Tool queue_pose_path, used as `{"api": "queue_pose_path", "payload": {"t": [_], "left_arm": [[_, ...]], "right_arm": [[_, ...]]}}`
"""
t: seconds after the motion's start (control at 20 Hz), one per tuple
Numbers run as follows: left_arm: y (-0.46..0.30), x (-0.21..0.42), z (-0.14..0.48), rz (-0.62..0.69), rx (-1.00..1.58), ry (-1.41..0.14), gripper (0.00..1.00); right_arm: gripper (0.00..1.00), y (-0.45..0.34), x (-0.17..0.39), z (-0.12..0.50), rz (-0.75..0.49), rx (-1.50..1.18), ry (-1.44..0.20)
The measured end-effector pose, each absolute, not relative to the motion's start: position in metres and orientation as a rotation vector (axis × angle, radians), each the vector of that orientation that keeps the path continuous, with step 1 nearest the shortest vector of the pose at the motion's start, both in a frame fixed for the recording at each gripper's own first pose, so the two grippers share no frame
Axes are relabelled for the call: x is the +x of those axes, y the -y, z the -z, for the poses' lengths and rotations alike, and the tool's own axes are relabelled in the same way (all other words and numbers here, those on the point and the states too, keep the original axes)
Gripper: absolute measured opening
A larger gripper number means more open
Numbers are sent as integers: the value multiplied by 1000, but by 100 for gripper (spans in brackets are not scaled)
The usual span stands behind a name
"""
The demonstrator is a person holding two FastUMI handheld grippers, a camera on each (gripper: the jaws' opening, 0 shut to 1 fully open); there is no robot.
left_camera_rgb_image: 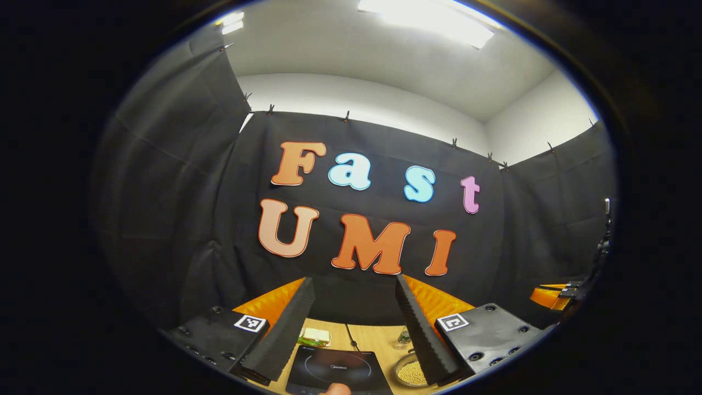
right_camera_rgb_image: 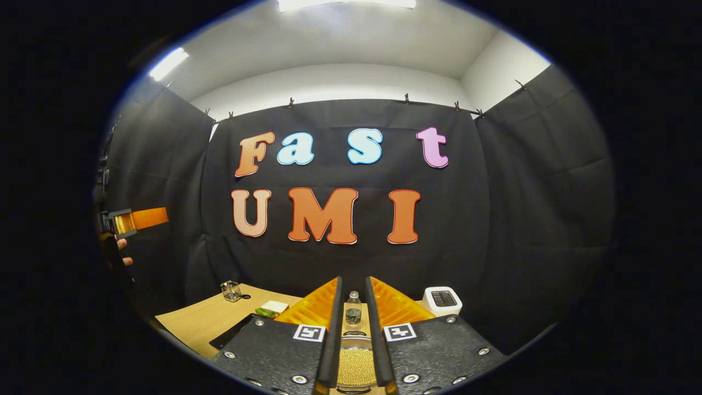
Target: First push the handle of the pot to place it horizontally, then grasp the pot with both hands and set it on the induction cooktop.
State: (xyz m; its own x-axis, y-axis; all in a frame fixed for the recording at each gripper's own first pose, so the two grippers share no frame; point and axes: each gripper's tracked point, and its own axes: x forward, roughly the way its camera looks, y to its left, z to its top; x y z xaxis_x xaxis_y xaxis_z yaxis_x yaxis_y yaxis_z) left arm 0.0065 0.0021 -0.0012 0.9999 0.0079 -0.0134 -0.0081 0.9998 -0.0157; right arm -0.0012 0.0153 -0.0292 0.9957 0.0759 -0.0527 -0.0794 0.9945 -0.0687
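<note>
The pot point(left_camera_rgb_image: 411, 373), a metal vessel filled with yellow grains, sits low in the left gripper view, partly behind one finger. In the right gripper view the pot point(right_camera_rgb_image: 356, 365) shows through the narrow gap between my fingers; its handle is hidden. The black induction cooktop point(left_camera_rgb_image: 337, 368) lies on the wooden table beneath my left gripper point(left_camera_rgb_image: 354, 278), which is held wide open and empty. The cooktop point(right_camera_rgb_image: 236, 332) is left of my right gripper point(right_camera_rgb_image: 354, 280), whose fingers stand a small gap apart, gripping nothing. Both grippers are raised above the table.
A white and green sponge-like block point(left_camera_rgb_image: 316, 336), a cable and a small glass point(left_camera_rgb_image: 404, 337) lie behind the cooktop. A small bottle point(right_camera_rgb_image: 354, 310) stands beyond the pot and a white device point(right_camera_rgb_image: 443, 299) is at the back right. A wooden table point(right_camera_rgb_image: 203, 318) carries it all.
</note>
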Motion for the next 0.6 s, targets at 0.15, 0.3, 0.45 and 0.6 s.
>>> {"api": "queue_pose_path", "payload": {"t": [0.15, 0.3, 0.45, 0.6], "left_arm": [[-1, 4, 1, -5, -16, -10, 98], [-4, 1, 2, -11, -5, -7, 98], [-5, 0, 1, -17, 0, -2, 98], [-1, -3, 3, -5, -6, -4, 98]], "right_arm": [[10, -22, -6, 44, -95, -62, -63], [0, -29, -11, 65, -117, -44, -101], [0, -31, -14, 92, -119, -61, -149], [0, -40, -17, 127, -138, -64, -218]]}}
